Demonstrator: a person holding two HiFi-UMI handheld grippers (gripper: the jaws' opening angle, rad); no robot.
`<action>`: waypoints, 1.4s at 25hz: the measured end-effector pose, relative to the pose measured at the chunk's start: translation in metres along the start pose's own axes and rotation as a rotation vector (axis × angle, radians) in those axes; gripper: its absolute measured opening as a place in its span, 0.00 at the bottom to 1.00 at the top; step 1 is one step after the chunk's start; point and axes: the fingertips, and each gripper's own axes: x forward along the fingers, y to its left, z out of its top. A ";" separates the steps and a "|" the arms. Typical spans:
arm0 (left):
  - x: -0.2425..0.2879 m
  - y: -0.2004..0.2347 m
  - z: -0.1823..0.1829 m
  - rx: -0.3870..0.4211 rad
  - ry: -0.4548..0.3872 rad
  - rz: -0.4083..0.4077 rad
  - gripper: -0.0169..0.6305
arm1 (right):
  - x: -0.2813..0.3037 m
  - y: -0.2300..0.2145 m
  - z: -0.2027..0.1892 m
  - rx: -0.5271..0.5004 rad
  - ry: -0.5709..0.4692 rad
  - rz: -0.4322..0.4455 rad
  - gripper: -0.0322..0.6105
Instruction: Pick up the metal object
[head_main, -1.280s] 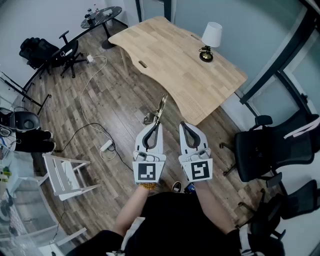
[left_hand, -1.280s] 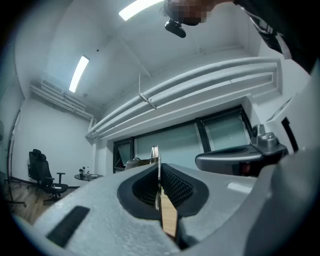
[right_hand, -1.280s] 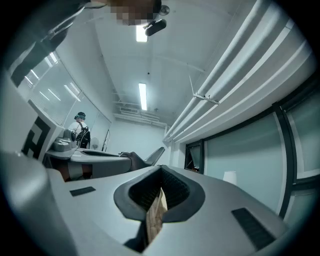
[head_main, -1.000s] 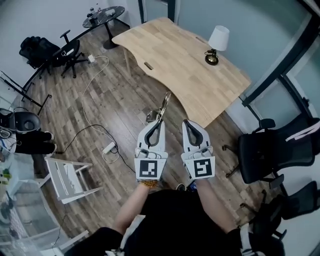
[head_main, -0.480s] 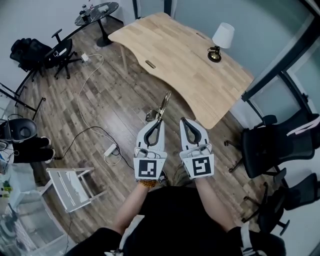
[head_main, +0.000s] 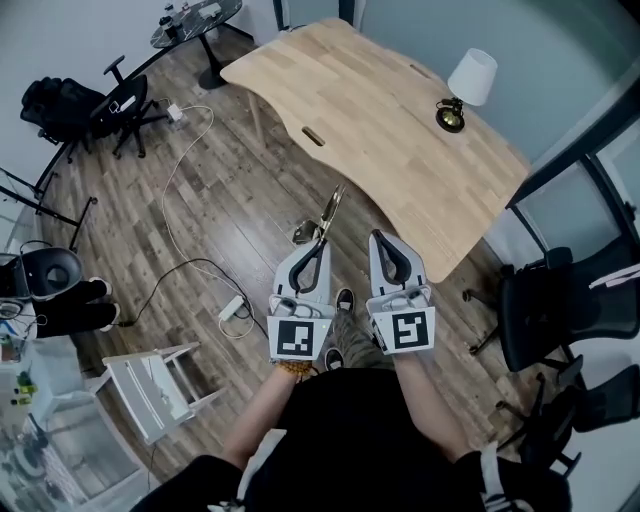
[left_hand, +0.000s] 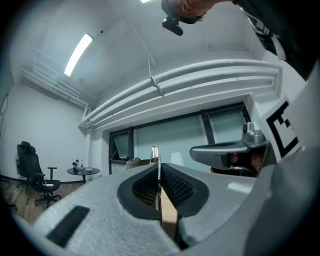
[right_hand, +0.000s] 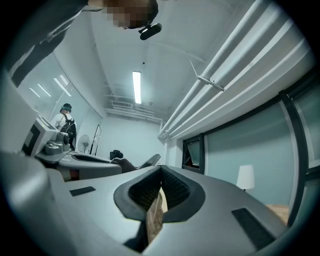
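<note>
Head view: shows the left gripper (head_main: 318, 243) pinched tight on the metal object (head_main: 331, 212), a thin bright strip sticking out past the tips toward 12 o'clock; carries it in the air above the wooden floor (head_main: 200, 200), well clear of the wooden table (head_main: 370, 110) at 12 to 1 o'clock; grips it by its near end, probably so that most of its length stays free and in sight; puts the right gripper (head_main: 378, 236) just beside, at 3 o'clock of the left one, parallel and apart from the object, likely parked as a spare; leaves a lamp (head_main: 468, 82) at the table's far edge, at 1 o'clock, untouched.

Left gripper view: looks along the closed jaws (left_hand: 159, 165); finds the metal object (left_hand: 155, 152) sandwiched edge-on between the ribbed pads, its tip rising just above them at 12 o'clock; suggests a firm, narrow hold suited to so thin a piece; catches the right gripper (left_hand: 225, 152) alongside at 3 o'clock.

Right gripper view: looks along the right gripper's own jaws, brought together with nothing between the pads, only floor showing through the slit below; points toward a window wall and the lamp (right_hand: 245, 177) at 3 to 4 o'clock; fits an idle role.

Judged from the lift clear of floor and table, seems to have the pick-up itself done.
</note>
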 end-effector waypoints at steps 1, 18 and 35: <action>0.011 0.007 0.000 0.006 0.002 -0.001 0.05 | 0.012 -0.006 -0.001 0.004 -0.008 -0.003 0.05; 0.171 0.095 -0.015 0.026 0.042 -0.023 0.05 | 0.171 -0.103 -0.030 0.012 -0.014 -0.075 0.05; 0.281 0.233 -0.014 -0.002 -0.039 -0.349 0.05 | 0.305 -0.102 -0.040 -0.059 0.073 -0.363 0.05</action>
